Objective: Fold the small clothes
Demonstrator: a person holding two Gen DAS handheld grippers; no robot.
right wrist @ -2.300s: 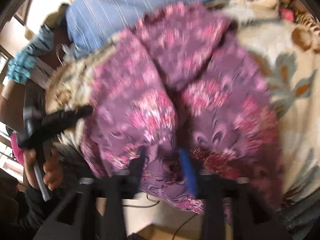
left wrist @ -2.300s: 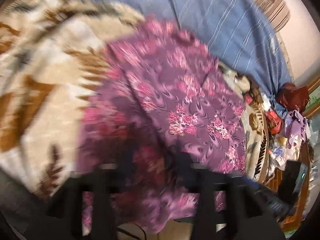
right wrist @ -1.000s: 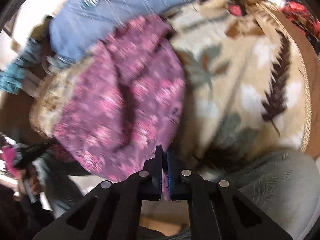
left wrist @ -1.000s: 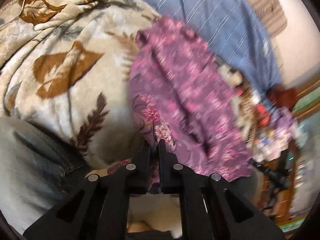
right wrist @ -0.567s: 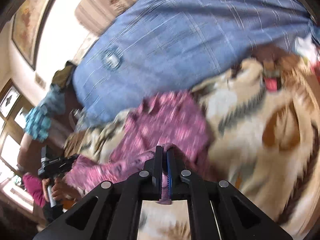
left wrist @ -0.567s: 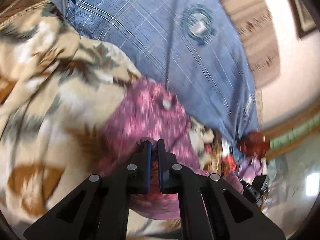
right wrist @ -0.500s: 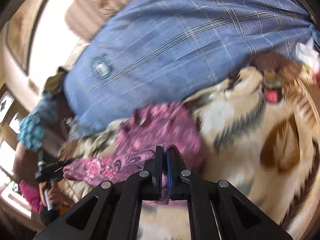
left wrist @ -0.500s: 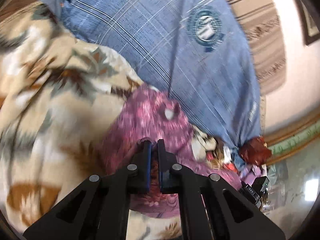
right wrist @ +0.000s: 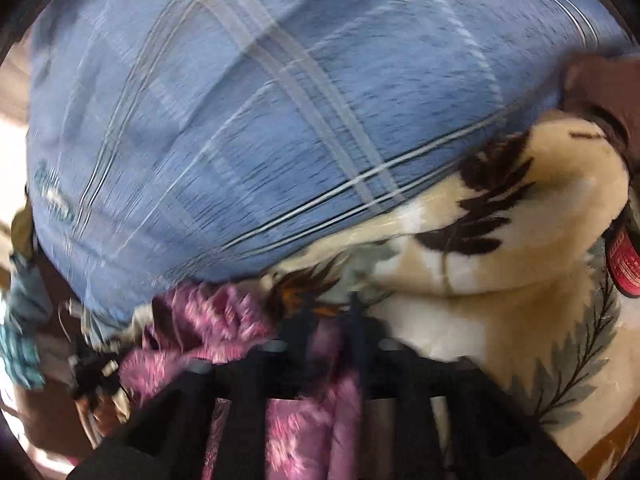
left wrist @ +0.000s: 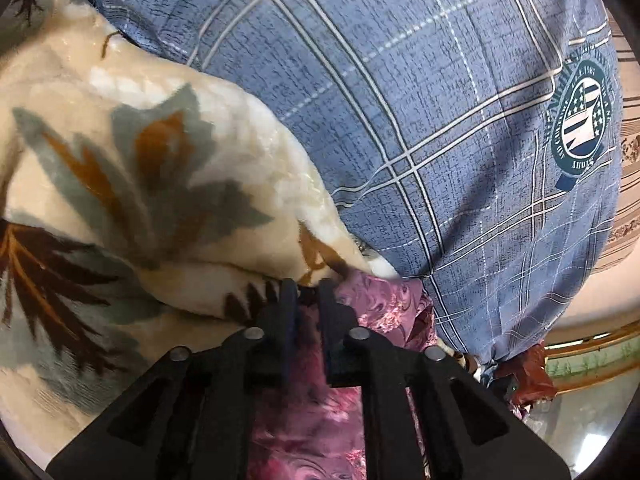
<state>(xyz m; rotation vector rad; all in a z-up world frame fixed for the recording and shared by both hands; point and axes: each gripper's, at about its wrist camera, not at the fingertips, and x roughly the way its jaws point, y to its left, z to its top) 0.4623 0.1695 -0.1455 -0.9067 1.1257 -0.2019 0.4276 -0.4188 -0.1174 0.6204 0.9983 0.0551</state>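
Left gripper clamped down on the purple floral garment, black plastic jaws nearly together with a thin fold of the cloth pinched between them. Thin, slippery-looking fabric, swirly marbled print with pink blossoms, bunching into soft crumpled ridges just right of the fingertips and trailing down under the gripper body. Tips pushed right up against the seam between a plush blanket and a big blue pillow.

Blanket: thick, fuzzy fleece, cream with grey-green and rust leaf shapes plus dark brown fern fronds, rolled into a fat rounded fold. Pillow: matte woven cotton look, denim-blue with white and grey windowpane lines, puffed up and rounded, with a round teal crest badge printed near its right edge. Striped beige wall covering just behind that, and something crumpled and dark red low at the right.

Right wrist view pretty motion-blurred. Right gripper with fingers a little apart and the same garment running up between them; can't tell for sure if squeezing it or just around it. Rest of the cloth wadded in a pink-purple heap to the left of the fingers, resting where blanket meets pillow. Red label-like tag at the far right edge.
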